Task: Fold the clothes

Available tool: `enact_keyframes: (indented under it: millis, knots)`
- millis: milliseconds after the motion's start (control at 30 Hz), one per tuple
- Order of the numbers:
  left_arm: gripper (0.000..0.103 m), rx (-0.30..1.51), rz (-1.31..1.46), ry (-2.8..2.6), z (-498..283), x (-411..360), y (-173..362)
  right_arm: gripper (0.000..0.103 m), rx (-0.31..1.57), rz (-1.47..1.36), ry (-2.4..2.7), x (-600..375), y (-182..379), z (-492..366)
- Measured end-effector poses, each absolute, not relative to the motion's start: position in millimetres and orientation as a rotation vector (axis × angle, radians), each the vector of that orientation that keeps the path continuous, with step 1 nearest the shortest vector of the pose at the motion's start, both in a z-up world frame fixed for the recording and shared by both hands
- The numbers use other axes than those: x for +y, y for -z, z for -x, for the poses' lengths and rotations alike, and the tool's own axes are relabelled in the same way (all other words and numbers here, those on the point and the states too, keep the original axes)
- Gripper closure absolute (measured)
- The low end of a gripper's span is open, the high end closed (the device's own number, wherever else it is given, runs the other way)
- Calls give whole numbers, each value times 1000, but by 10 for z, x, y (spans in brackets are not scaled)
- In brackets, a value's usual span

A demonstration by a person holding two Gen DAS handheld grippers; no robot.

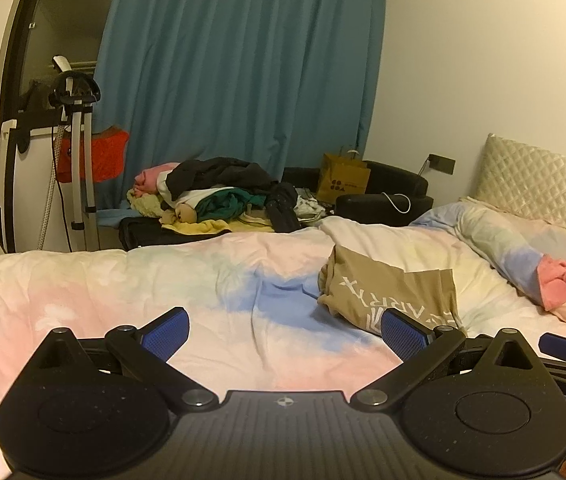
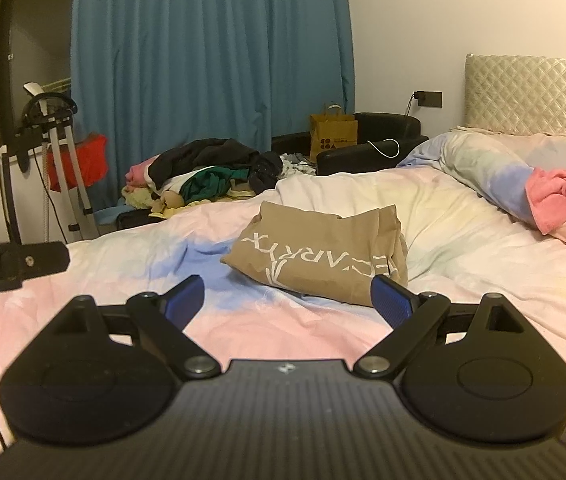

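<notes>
Your left gripper (image 1: 285, 330) and right gripper (image 2: 287, 300) both hover with fingers spread, holding nothing. The tan printed garment (image 2: 319, 254) lies already folded on the duvet (image 2: 463, 216), just beyond them. Lower both onto its near corners evenly before pinching.

Bed (image 1: 83, 280) with pastel duvet serves as reference. Quilted cream headboard (image 2: 531, 96) at its head end. Blue curtain (image 1: 239, 68) on the wall beyond the bed. Brown paper bag (image 2: 333, 136) on a black chair (image 2: 387, 140) beside the bed. Red basket (image 1: 99, 156) beyond the bed's foot end.
</notes>
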State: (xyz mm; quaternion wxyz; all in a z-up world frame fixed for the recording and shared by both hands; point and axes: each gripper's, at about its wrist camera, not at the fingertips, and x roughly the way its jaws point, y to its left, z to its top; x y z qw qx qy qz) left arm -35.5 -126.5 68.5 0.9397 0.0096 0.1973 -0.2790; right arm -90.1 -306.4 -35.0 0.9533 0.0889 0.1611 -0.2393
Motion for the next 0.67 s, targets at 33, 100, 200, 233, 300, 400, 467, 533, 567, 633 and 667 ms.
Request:
enact_keyframes:
  millis: [33, 100, 200, 233, 300, 400, 467, 533, 567, 633, 667]
  knots:
    - [0, 400, -21, 569, 365, -1265, -690, 11, 328, -180, 486, -3065, 349, 899]
    - [0, 396, -19, 570, 379, -1261, -699, 11, 329, -182, 485, -3066, 346, 900]
    - [0, 394, -15, 572, 388, -1254, -708, 11, 331, -184, 485, -3065, 346, 904]
    - [0, 394, -16, 572, 394, -1255, -708, 11, 331, -183, 485, -3062, 346, 905]
    - [0, 393, -20, 572, 406, -1260, -710, 11, 333, -182, 484, -3061, 344, 898]
    - [0, 393, -21, 574, 412, -1263, -716, 11, 335, -184, 484, -3062, 345, 897]
    - [0, 393, -21, 574, 418, -1262, -716, 11, 336, -187, 482, -3067, 345, 897]
    - [0, 392, -23, 571, 422, -1264, -719, 11, 337, -192, 481, -3077, 345, 894]
    - [0, 392, -24, 570, 424, -1264, -720, 11, 338, -193, 481, -3078, 346, 894]
    - [0, 388, -29, 567, 436, -1263, -722, 11, 339, -192, 481, -3073, 346, 892]
    - [0, 386, -32, 565, 443, -1262, -722, 11, 339, -191, 480, -3070, 346, 891]
